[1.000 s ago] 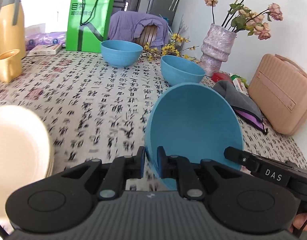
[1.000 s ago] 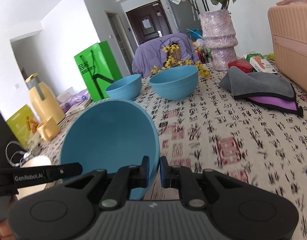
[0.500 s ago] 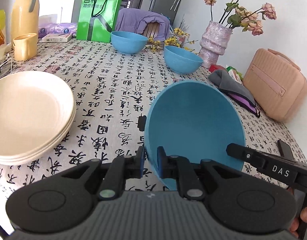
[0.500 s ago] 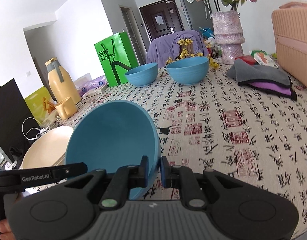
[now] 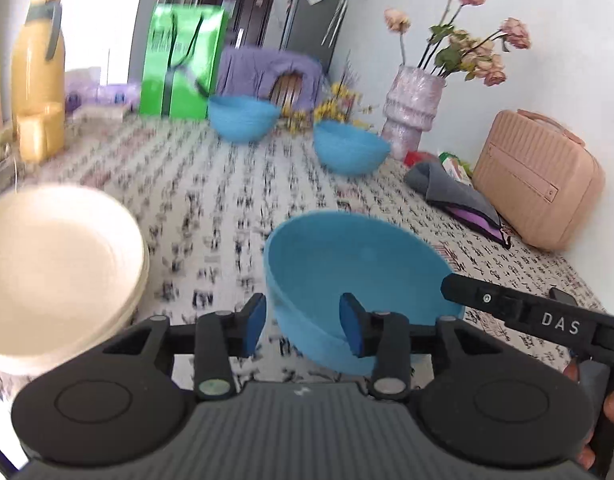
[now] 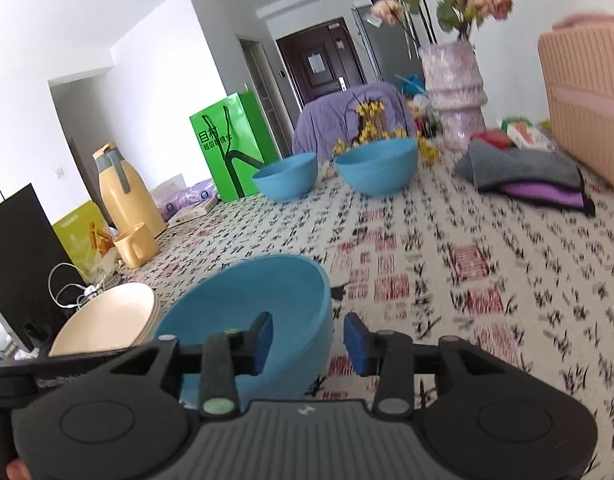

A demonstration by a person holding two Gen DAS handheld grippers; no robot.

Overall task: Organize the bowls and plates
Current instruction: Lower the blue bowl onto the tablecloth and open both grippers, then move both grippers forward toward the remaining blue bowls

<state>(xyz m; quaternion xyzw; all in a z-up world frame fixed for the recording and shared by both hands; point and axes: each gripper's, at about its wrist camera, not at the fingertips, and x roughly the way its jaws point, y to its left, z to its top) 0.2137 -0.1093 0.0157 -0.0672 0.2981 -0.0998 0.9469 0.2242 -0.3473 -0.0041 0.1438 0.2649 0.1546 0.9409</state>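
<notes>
Step in hand, by the look of it: near blue bowl [image 5: 359,280] just set down upright on the surface [image 5: 227,208], right beside the stack of cream plates [image 5: 55,264]. Left gripper [image 5: 303,326] released, jaws spread wide and straddling the bowl's near-left rim, one pad outside the wall, one inside; no contact visible. Right gripper [image 6: 309,340] likewise spread, straddling the near-right rim of the same bowl [image 6: 251,316], gripping nothing.

Two more blue bowls [image 5: 243,118] [image 5: 349,148] standing apart at the far end, near the vase [image 5: 413,112] and the green bag [image 5: 179,60]. Probably next in line for nesting into the near bowl.

Next move, judged: back both grippers off the rim without clipping it, then reach far for the closer of the two bowls. Rim pinch needed, one pad inside, one outside; watch for tilt on lift.

View differences:
- Left wrist only: right gripper's arm, marked DAS, crossing over the bowl's right edge; pink case [image 5: 539,180] seen whole.
- Right wrist only: black bag [image 6: 19,264] and cables at the left edge of the surface, behind the plates [image 6: 107,316]; yellow jug [image 6: 123,192] and cup [image 6: 135,244] sharp, where the left view blurs them.
- Both motion-blurred on the cloth pattern.
</notes>
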